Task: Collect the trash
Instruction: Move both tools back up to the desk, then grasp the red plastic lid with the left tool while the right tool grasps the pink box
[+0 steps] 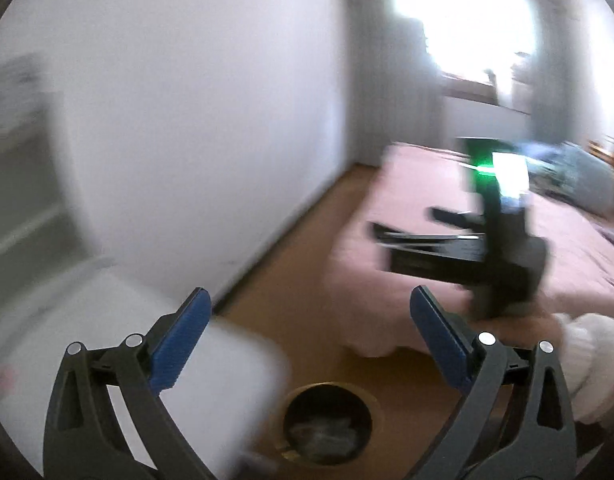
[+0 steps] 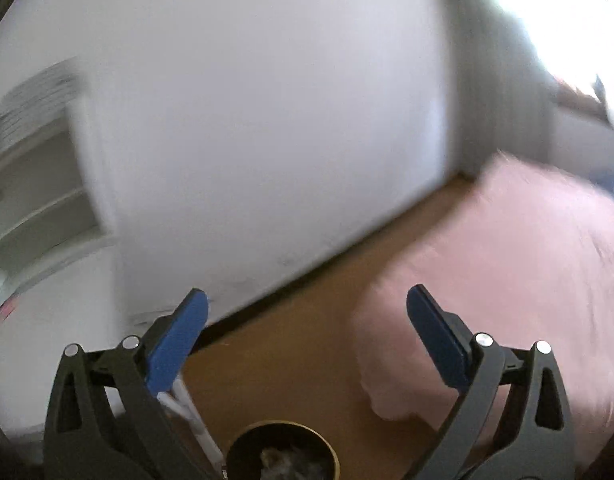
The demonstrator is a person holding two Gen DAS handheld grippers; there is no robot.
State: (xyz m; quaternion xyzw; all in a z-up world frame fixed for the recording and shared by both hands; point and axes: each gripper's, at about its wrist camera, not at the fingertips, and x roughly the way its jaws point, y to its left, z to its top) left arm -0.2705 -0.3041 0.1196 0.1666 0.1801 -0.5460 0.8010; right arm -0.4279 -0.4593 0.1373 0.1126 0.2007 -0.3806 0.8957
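Note:
A round dark trash bin with a gold rim (image 1: 327, 424) stands on the wooden floor below both grippers and holds crumpled pale trash; it also shows in the right wrist view (image 2: 283, 456). My left gripper (image 1: 307, 336) is open and empty above the bin. My right gripper (image 2: 307, 336) is open and empty above the bin; it also shows in the left wrist view (image 1: 447, 240), dark, blurred, over the bed. Both views are motion-blurred.
A bed with a pink cover (image 1: 407, 240) fills the right, also in the right wrist view (image 2: 507, 280). A white table (image 1: 147, 360) and white shelves (image 2: 39, 200) stand left against the white wall. A bright window (image 1: 467, 20) is at the back.

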